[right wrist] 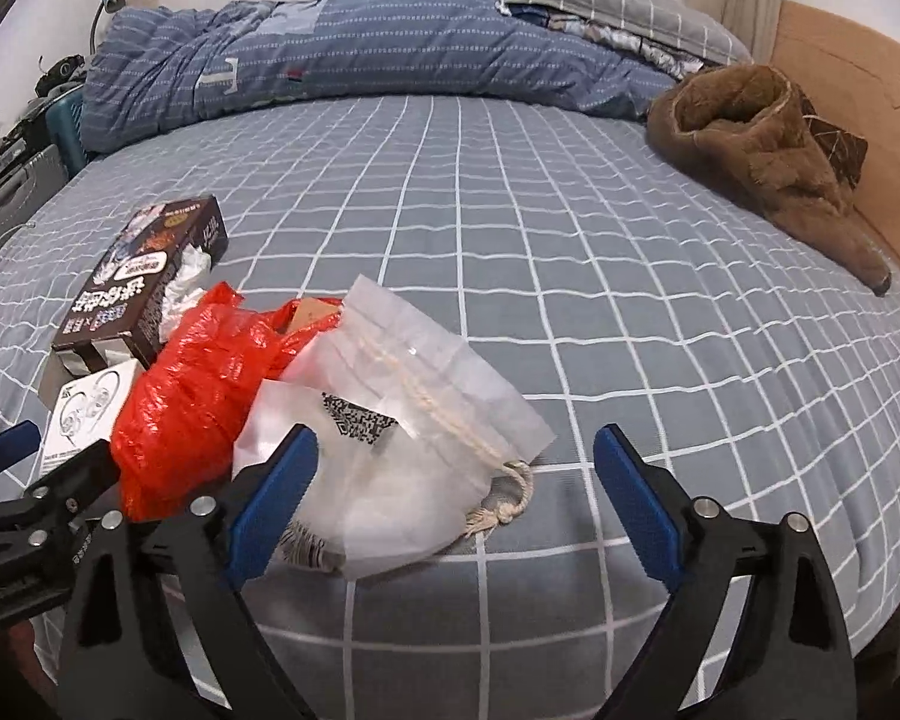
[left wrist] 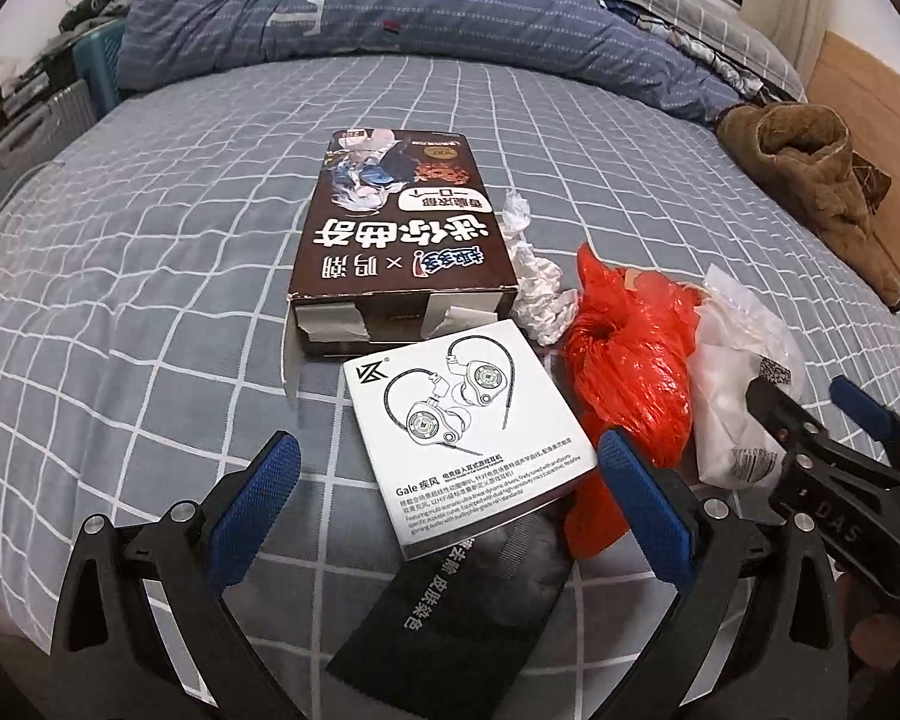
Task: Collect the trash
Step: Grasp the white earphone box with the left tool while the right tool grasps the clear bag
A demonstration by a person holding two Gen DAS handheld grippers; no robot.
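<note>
Left wrist view
- Left gripper (left wrist: 450, 498): jaws spread wide, nothing pinched; both blue pads hang over the checked bedsheet (left wrist: 150, 276).
- White earphone booklet (left wrist: 462, 438): lies flat between the jaws, its near right corner close to the right pad, not touching that I can tell.
- Black printed packet (left wrist: 462, 600): under the booklet's near edge, running back between the jaws toward the camera.
- Brown snack box (left wrist: 390, 222): beyond the jaws, straight ahead, its torn end facing the booklet.
- Crumpled white tissue (left wrist: 537, 288): beyond the right jaw, against the box's right side.
- Red plastic bag (left wrist: 630, 360): just outside and beyond the right jaw, touching the booklet's right edge.
- Clear plastic bag (left wrist: 732, 372): farther right of the red one, touching it.
- Right gripper (left wrist: 810, 402): far right, its tips over the clear bag.

Right wrist view
- Right gripper (right wrist: 456, 492): jaws set wide apart, gripping nothing.
- Clear plastic bag (right wrist: 426, 396): between the jaws and just ahead, nearer the left pad, which overlaps its edge; a cord (right wrist: 510, 498) shows at its near end.
- Red plastic bag (right wrist: 198, 384): outside the left jaw, against the clear bag.
- Brown snack box (right wrist: 144, 276): beyond the left jaw, farther off.
- Left gripper (right wrist: 30, 480): at the left edge, only partly seen.
- Brown fleece garment (right wrist: 768, 162): well beyond the right jaw, far from the trash.
</note>
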